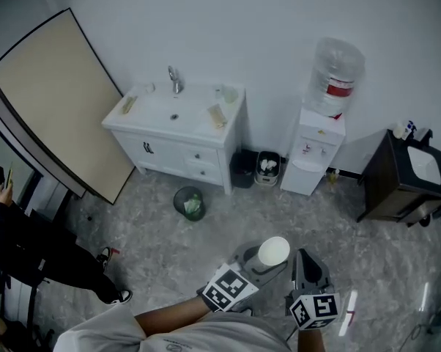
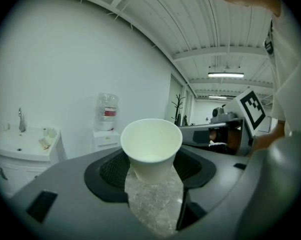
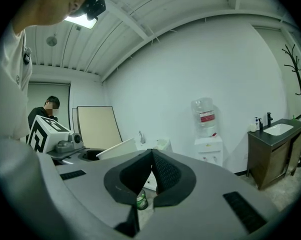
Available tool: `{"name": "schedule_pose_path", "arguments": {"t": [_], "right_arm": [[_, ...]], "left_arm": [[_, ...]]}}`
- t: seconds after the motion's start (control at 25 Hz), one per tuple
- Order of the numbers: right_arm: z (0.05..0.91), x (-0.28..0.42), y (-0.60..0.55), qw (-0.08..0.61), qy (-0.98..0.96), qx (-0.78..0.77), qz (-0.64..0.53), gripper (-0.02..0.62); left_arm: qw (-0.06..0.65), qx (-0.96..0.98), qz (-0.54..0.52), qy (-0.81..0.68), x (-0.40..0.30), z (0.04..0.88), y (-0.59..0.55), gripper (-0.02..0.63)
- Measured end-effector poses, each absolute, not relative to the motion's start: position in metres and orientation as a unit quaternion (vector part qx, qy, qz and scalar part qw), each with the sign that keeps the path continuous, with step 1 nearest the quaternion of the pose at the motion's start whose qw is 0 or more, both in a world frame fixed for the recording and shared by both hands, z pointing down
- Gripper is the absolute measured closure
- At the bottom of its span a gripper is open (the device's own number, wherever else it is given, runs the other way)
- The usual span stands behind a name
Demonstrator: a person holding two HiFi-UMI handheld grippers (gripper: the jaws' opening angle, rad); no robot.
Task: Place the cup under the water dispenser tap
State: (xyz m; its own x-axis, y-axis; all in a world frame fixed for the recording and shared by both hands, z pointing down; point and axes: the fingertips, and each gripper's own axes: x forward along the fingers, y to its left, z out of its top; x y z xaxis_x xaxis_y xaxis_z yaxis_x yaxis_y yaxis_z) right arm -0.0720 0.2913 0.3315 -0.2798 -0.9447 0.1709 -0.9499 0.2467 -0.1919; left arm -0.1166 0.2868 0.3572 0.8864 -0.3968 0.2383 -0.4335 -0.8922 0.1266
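Currently we carry the cup [image 1: 273, 251] upright, gripped in our left claw [image 2: 153, 166]; our right claw [image 3: 149, 176] is closed, empty. The water dispenser [image 1: 319, 141] stands at one o'clock, well apart: next we approach, keeping level.

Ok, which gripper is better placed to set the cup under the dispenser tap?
Left. The left gripper holds the cup upright between its jaws, with the water dispenser ahead. The right gripper is shut and empty.

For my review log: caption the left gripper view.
Left claw grips an empty white paper cup; the water dispenser stands ahead.
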Motion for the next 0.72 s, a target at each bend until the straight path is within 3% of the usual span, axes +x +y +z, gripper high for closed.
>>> {"name": "schedule_pose_path", "arguments": {"t": [0.72], "right_arm": [[0.339, -0.037, 0.107, 0.001, -0.737, 0.662, 0.140, 0.581]], "left_arm": [[0.066, 0.980, 0.121, -0.141, -0.076, 0.375, 0.084, 0.331]]}}
